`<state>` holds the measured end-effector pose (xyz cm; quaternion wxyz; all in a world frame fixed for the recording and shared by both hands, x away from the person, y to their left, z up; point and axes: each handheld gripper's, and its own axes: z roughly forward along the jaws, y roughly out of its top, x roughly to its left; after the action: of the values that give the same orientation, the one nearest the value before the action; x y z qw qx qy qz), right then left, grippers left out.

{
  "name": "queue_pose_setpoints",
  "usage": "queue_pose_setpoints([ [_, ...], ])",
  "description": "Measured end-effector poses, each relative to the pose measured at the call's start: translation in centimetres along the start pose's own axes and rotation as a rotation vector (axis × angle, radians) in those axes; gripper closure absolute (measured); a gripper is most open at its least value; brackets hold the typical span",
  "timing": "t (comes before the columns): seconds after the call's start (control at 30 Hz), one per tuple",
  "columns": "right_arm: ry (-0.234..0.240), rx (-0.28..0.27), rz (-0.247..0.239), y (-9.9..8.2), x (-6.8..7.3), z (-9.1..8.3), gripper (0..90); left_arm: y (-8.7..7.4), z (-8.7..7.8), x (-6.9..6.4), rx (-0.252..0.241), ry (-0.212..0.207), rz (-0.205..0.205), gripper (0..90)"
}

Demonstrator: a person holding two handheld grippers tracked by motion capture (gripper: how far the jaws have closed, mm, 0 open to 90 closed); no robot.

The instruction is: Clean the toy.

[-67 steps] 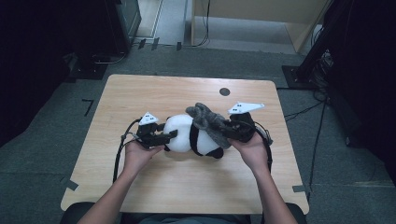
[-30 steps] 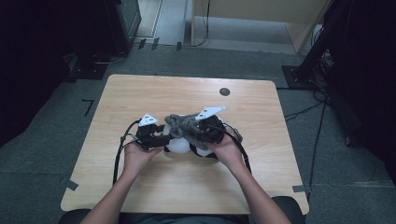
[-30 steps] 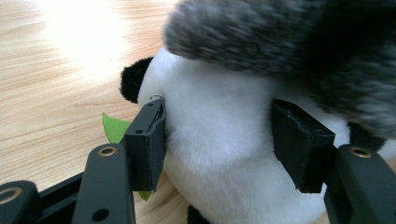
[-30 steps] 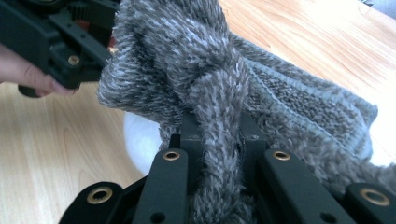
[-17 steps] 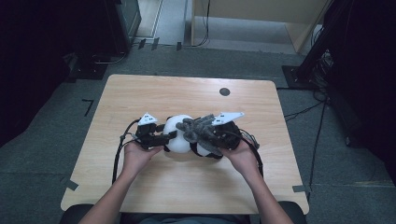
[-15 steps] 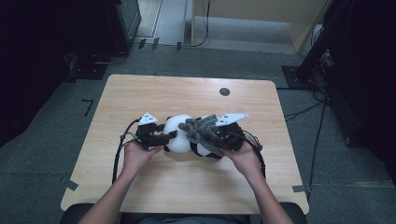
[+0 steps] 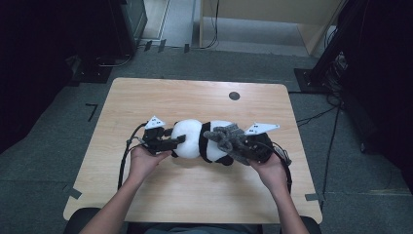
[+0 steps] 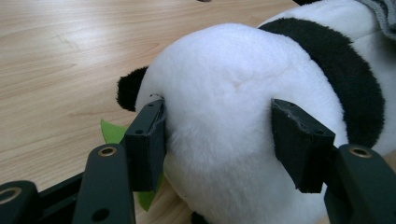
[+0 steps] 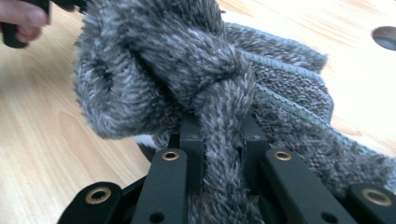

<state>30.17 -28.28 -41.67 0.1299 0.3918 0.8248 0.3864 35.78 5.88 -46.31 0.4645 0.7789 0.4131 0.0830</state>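
Note:
A black and white panda plush (image 7: 195,139) lies on its side in the middle of the wooden table (image 7: 195,97). My left gripper (image 7: 176,141) comes from the left and is shut on the round white end of the panda plush (image 8: 243,93), one pad pressed into each side. A grey knitted scarf (image 7: 226,137) is bunched over the plush's right part. In the right gripper view the knotted scarf (image 9: 177,60) runs down between the jaws, and my right gripper (image 9: 222,149) is shut on a strand of it. In the high view my right gripper (image 7: 241,146) sits at the plush's right end.
A small green leaf-shaped piece (image 8: 112,133) lies under the plush by the left jaw. A dark round hole (image 7: 234,95) sits in the tabletop behind the plush. Cables trail from both grippers toward the table's front edge. Grey floor surrounds the table.
My right gripper has moved to the right with the grey scarf in it, baring more of the plush's white and black middle. The left gripper has stayed put on the plush.

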Motion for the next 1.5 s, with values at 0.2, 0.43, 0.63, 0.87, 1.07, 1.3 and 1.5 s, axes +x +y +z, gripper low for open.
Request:
queue_pose_setpoints([
  [0.2, 0.011, -0.013, 0.009, 0.0, -0.5, -0.3, 78.8, -0.1, 0.0, -0.1, -0.010, 0.008, -0.009, 39.5],
  [0.43, -0.061, -0.145, 0.117, 0.7, -2.3, -2.9, 79.8, -0.1, -0.1, -0.1, -0.003, 0.010, 0.001, 40.0],
  [0.63, -0.092, -0.159, 0.165, 1.0, -3.2, -2.1, 79.8, -0.2, -0.1, -0.3, -0.003, 0.014, 0.004, 40.2],
  [0.87, -0.092, -0.106, 0.157, 1.1, -2.7, 1.2, 79.4, -0.3, 0.0, -0.5, -0.006, 0.015, 0.003, 40.3],
  [1.07, -0.081, -0.111, 0.199, 0.2, -3.3, 1.9, 79.7, -0.3, 0.0, -0.6, -0.012, 0.015, 0.011, 40.4],
  [1.3, -0.095, -0.061, 0.215, -1.0, -3.4, 2.3, 80.0, -0.3, 0.0, -0.6, -0.013, 0.015, 0.011, 40.3],
  [1.5, -0.067, -0.022, 0.259, -1.8, -3.5, 3.0, 80.3, -0.3, 0.0, -0.6, -0.013, 0.017, 0.010, 40.3],
])
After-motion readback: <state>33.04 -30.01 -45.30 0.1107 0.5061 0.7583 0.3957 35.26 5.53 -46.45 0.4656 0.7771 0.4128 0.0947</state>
